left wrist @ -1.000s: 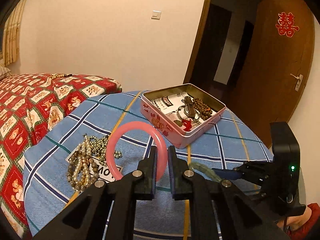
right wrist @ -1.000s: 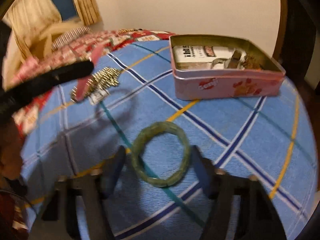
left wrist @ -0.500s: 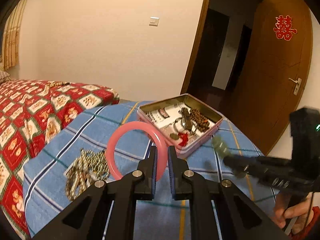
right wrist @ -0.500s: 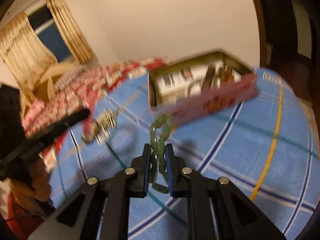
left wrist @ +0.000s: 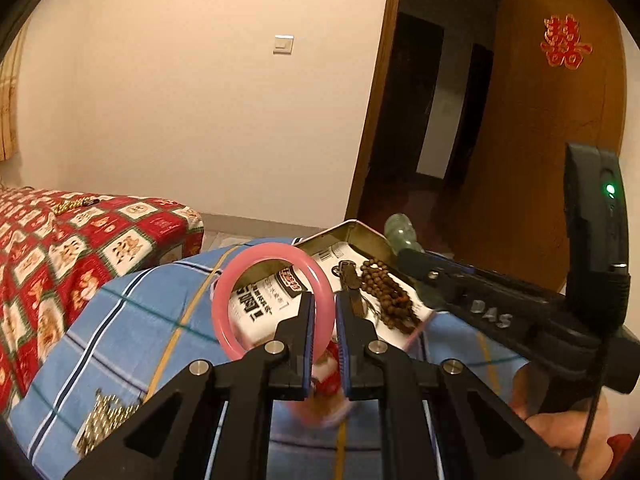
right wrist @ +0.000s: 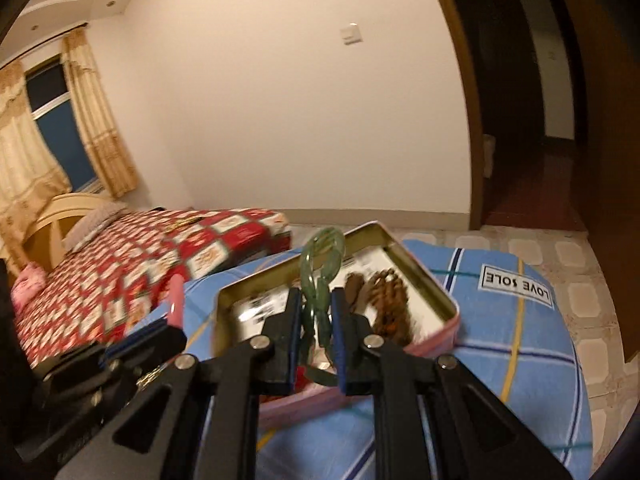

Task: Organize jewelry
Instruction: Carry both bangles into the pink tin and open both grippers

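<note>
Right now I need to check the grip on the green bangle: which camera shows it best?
The right wrist view: the green bangle stands edge-on, clamped in the right gripper. The left wrist view shows only its top above the tin.

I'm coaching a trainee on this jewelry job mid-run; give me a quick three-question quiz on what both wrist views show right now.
1. True or false: the left gripper is shut on the pink bangle.
2. What does the right gripper hold? A) brown bead strand B) green bangle C) gold chain
3. Fill in: the brown bead strand lies inside the pink ____.

Key:
1. True; its pads clamp the ring's right side.
2. B; the green bangle stands upright between its pads, in front of the open tin.
3. tin
</note>
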Demonstrator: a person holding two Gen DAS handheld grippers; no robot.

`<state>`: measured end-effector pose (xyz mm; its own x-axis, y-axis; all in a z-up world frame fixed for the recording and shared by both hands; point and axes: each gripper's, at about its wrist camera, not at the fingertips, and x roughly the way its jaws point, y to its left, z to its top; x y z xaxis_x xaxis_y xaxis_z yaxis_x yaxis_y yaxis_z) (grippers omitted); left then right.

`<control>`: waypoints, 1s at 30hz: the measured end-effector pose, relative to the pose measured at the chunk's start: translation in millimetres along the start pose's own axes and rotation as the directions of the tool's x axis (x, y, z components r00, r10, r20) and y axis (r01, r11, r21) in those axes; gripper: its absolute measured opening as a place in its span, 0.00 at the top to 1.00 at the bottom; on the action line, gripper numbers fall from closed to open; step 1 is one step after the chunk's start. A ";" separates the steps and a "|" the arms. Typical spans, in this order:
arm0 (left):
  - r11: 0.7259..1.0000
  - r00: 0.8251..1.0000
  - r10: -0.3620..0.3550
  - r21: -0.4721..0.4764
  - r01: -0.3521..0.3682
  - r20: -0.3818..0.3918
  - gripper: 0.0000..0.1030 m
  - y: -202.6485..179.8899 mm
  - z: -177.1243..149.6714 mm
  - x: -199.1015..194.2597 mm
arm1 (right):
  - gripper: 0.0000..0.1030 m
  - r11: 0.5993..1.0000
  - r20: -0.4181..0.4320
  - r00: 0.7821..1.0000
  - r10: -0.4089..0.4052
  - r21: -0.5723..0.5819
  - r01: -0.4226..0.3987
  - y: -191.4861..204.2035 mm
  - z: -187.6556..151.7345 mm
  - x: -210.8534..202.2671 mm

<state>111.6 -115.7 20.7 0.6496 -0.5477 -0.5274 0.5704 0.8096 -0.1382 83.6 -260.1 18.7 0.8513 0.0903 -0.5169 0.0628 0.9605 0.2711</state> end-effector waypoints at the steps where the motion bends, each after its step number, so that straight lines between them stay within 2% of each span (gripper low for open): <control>1: 1.000 1.000 0.005 0.004 -0.005 -0.006 0.91 -0.9 1.3 6.2 | 0.83 1.000 -0.006 1.000 -0.010 0.003 0.010 -2.1 0.6 9.2; 6: 0.999 0.999 0.035 0.020 -0.035 -0.039 0.91 -0.6 6.1 41.2 | 0.83 1.000 -0.031 0.999 -0.004 0.025 0.005 -14.3 5.9 44.5; 11: 0.999 0.997 0.035 -0.001 -0.035 -0.067 0.91 4.7 6.7 64.7 | 0.83 0.998 -0.026 0.999 0.023 0.057 -0.021 -26.8 6.6 56.5; 13: 0.999 0.996 0.049 0.004 -0.049 -0.074 0.91 5.7 4.7 70.5 | 0.78 0.995 -0.030 0.998 0.060 0.083 -0.057 -34.2 4.7 60.5; 14: 0.999 0.996 0.054 0.001 -0.054 -0.075 0.91 6.0 4.0 72.4 | 0.79 0.993 -0.032 0.997 0.074 0.095 -0.071 -36.9 3.5 61.9; 16: 0.999 0.995 0.036 -0.029 -0.039 -0.091 0.90 10.3 -0.1 76.0 | 0.71 0.994 -0.010 0.998 0.068 0.084 -0.067 -36.7 2.3 57.7; 18: 0.998 0.993 0.025 -0.049 -0.031 -0.115 0.86 12.8 -1.4 79.6 | 0.48 0.993 0.022 0.997 0.078 0.090 -0.080 -37.6 2.9 52.0; 19: 0.998 0.993 0.027 -0.052 -0.033 -0.118 0.78 13.5 -2.1 79.9 | 0.43 0.993 0.046 0.997 0.068 0.091 -0.072 -38.3 4.8 47.4; 22: 0.997 0.995 0.050 -0.058 -0.055 -0.086 0.50 13.9 -2.5 71.4 | 0.40 0.996 0.105 0.994 -0.012 0.086 0.003 -40.9 6.9 34.3; 23: 0.996 0.996 0.055 -0.065 -0.059 -0.064 0.44 14.2 -1.5 66.8 | 0.40 0.995 0.123 0.991 -0.051 0.096 0.040 -43.0 7.5 30.6; 26: 0.995 0.998 0.062 -0.075 -0.063 -0.014 0.42 13.8 1.7 53.6 | 0.40 0.980 0.164 0.975 -0.149 0.159 0.123 -57.6 8.8 18.4; 30: 0.993 0.994 0.105 -0.054 -0.105 0.000 0.42 9.9 -4.1 38.4 | 0.40 0.968 0.175 0.968 -0.180 0.207 0.142 -70.9 9.7 13.0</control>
<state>140.2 -127.9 -4.4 0.7062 -0.4596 -0.5386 0.4712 0.8729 -0.1270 95.3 -329.6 0.7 0.9039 -0.1311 -0.4072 0.2898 0.8879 0.3573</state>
